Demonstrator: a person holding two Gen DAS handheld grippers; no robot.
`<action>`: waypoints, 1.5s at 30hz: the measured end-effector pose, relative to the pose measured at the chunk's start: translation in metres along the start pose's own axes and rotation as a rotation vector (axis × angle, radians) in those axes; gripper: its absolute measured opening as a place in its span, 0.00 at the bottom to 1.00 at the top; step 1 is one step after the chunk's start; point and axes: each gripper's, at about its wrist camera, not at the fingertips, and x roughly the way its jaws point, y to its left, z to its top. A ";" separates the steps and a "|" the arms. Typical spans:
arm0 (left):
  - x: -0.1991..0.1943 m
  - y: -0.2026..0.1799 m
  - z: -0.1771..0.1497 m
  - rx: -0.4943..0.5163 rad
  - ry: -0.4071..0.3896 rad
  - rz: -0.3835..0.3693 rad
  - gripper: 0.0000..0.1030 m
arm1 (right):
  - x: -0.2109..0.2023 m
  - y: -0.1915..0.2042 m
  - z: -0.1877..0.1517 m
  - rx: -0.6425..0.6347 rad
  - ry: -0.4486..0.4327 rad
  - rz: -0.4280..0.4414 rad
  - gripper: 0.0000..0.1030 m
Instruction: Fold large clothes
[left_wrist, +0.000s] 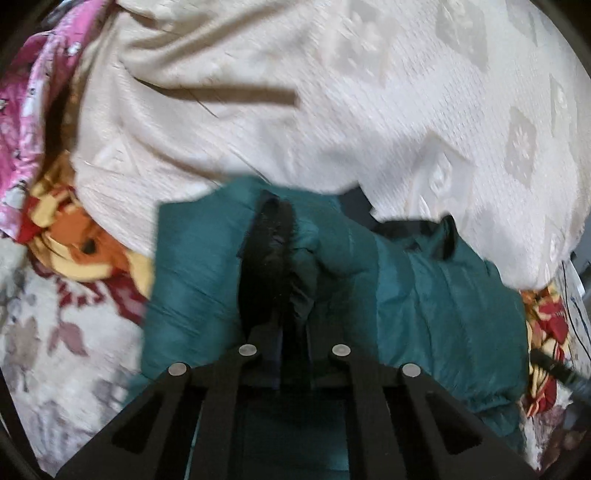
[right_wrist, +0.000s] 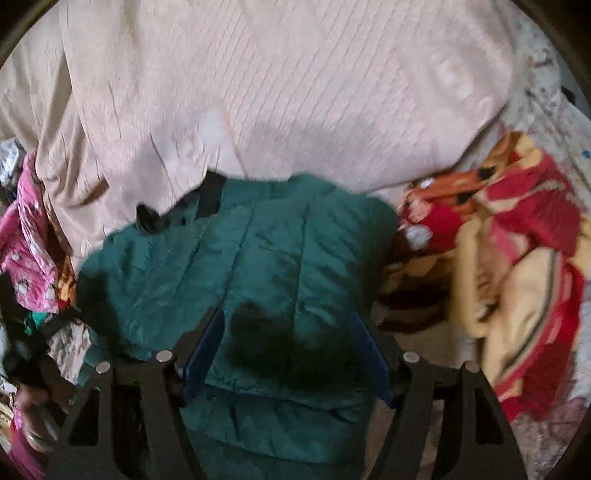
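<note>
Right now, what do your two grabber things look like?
Both are black plastic frames with long cut-out slots and round silver pins. The left gripper has thin black fingers. The right gripper has fingers with dark blue pads. No cables or markings show.

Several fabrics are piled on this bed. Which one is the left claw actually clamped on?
The teal quilted jacket: the left claw pinches its dark-lined edge. The cream textured blanket and pink floral cloth lie beyond, untouched.

The left gripper (left_wrist: 291, 295) has a matte black frame with triangular cut-outs and four round silver pins, and its fingers are black. The right gripper (right_wrist: 286, 350) has the same black frame and silver pins, but its fingers (right_wrist: 203, 350) have blue pads.
</note>
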 end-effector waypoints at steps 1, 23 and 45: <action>-0.003 0.010 0.003 -0.009 -0.010 0.011 0.09 | 0.009 0.007 -0.001 -0.007 0.007 0.005 0.72; -0.004 0.059 -0.010 -0.014 -0.001 0.111 0.23 | 0.041 0.098 -0.002 -0.261 0.025 -0.049 0.79; 0.026 0.019 -0.019 0.098 0.045 0.147 0.29 | 0.106 0.152 -0.006 -0.330 0.071 -0.120 0.79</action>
